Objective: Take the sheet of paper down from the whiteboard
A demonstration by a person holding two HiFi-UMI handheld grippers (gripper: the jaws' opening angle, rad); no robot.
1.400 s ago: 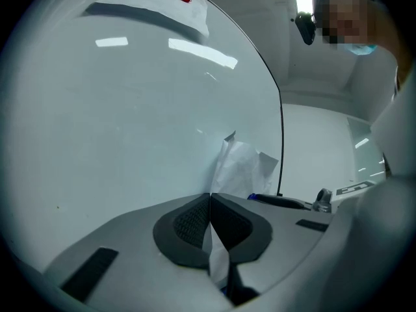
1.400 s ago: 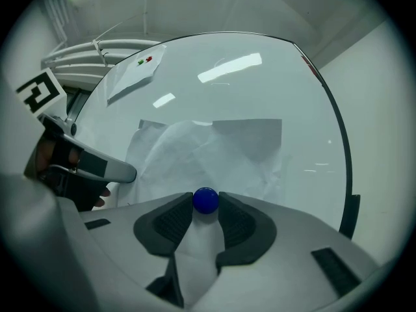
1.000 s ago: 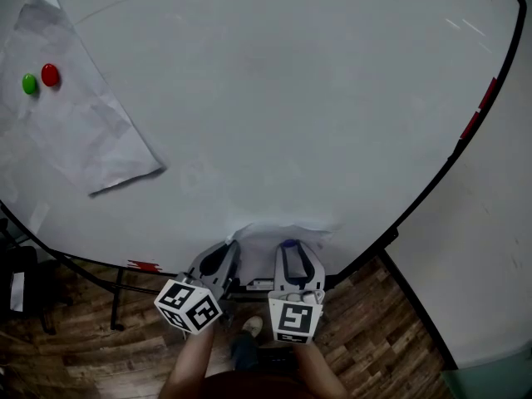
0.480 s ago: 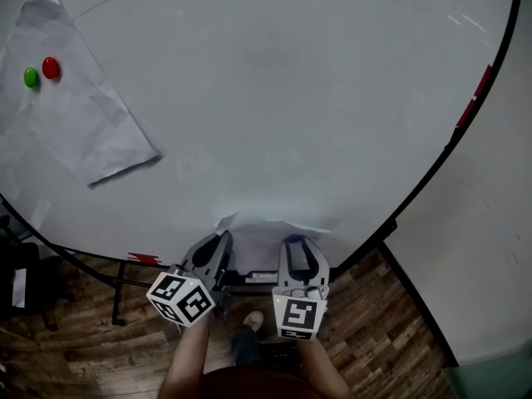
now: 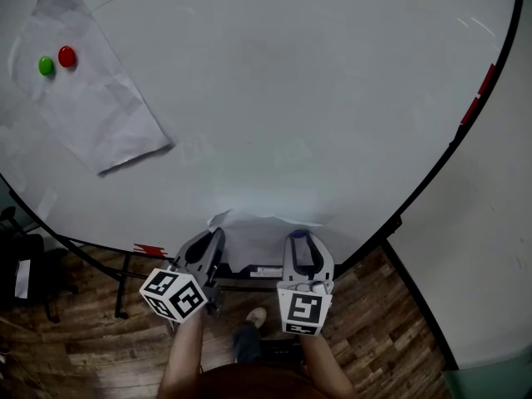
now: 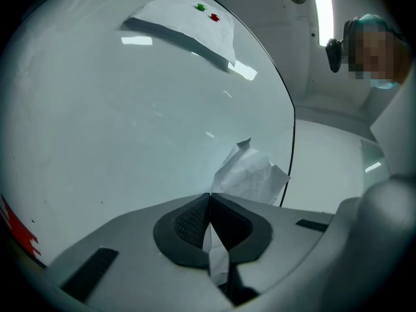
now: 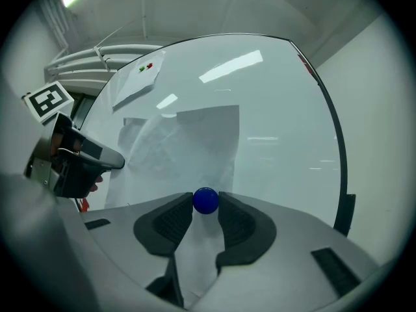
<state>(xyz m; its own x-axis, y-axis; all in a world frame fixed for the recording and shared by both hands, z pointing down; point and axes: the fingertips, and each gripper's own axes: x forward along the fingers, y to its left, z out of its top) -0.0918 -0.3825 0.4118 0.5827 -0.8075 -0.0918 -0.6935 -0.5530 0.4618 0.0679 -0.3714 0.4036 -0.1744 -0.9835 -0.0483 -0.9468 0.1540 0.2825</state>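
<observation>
Two creased white sheets lie on the glossy whiteboard (image 5: 316,98). The sheet of paper (image 5: 264,222) sits low at the bottom edge, pinched flat between the clenched pads of the left gripper (image 5: 218,235). The second sheet (image 5: 91,106) is up left under two round magnets, green (image 5: 46,66) and red (image 5: 67,56). The right gripper (image 5: 299,239) grasps a third, a smooth blue magnet (image 7: 206,200), just in front of the low sheet.

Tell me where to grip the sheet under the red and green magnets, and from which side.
Grip the sheet at its lower right corner, coming from below. That edge stands off the board and casts a shadow, so a jaw could likely slip behind; the magnets pin the upper left.
</observation>
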